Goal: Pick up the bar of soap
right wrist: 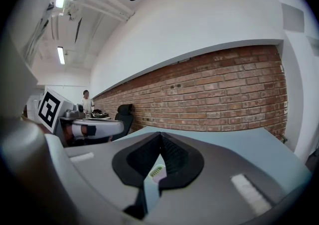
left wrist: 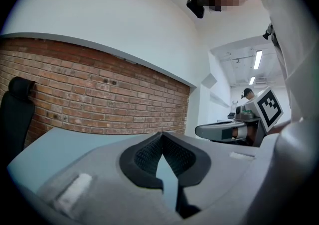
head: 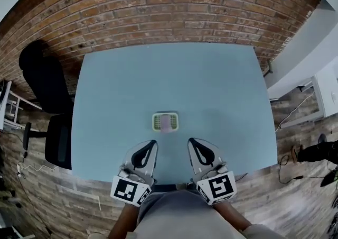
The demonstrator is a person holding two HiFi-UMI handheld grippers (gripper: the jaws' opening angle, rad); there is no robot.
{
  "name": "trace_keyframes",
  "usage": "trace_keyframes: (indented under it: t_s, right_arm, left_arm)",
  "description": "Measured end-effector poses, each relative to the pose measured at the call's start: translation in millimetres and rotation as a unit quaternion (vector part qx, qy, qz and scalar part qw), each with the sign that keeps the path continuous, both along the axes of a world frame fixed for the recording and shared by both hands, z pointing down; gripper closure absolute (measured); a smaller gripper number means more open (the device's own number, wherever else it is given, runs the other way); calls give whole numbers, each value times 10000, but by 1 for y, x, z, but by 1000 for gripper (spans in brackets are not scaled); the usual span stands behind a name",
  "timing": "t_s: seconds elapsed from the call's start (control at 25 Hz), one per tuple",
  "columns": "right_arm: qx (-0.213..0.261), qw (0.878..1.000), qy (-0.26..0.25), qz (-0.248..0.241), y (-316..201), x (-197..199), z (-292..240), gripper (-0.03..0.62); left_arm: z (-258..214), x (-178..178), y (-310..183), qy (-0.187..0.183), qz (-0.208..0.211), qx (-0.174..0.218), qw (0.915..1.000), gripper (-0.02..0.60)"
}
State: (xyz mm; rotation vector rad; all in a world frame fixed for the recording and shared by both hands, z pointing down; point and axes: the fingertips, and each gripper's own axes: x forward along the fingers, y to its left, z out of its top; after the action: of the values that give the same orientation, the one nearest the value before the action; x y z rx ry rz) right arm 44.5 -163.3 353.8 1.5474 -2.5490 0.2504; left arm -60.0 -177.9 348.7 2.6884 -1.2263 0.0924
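At the desk's [head: 158, 74] near edge, left gripper [head: 152, 143] and right gripper [head: 191, 141] sit closed, empty, bar of soap [head: 168, 122] just beyond.

The soap dish [head: 165, 121] stands alone on the tabletop [head: 222, 84], with open surface on every side. The way to it from the left hand-held gripper [head: 152, 143] and the right hand-held gripper [head: 191, 141] is free. A black chair [head: 50, 95] stands beside the left edge, and a brick wall [head: 158, 5] is behind the far edge.
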Motion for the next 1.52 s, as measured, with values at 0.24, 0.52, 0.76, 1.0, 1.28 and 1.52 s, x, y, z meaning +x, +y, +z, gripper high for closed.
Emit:
trace_keyframes:
  t_s: [0.24, 0.52, 0.76, 1.0, 1.28, 1.52]
  right_arm:
    - [-61, 9996, 210, 159, -33, -19, 9, 591]
    - [-127, 9993, 278, 208, -62, -34, 22, 592]
    - [-401, 9983, 352, 246, -75, -32, 49, 591]
    - [-798, 9959, 368, 238, -69, -35, 86, 591]
    - [-1072, 9931, 393, 262, -64, -41, 109, 591]
    - [-1464, 9879, 426, 284, -62, -45, 146, 572]
  left_arm:
    - [11, -11, -38, 24, 303, -52, 9995, 580]
    - [28, -9, -57, -27, 548, -181, 9983, 580]
    - [55, -8, -79, -155, 571, -364, 9976, 580]
    - [99, 4, -96, -489, 777, -429, 9949, 580]
    - [149, 20, -107, -845, 1179, -742, 9866, 580]
    - [185, 39, -115, -1290, 1688, -863, 9734, 580]
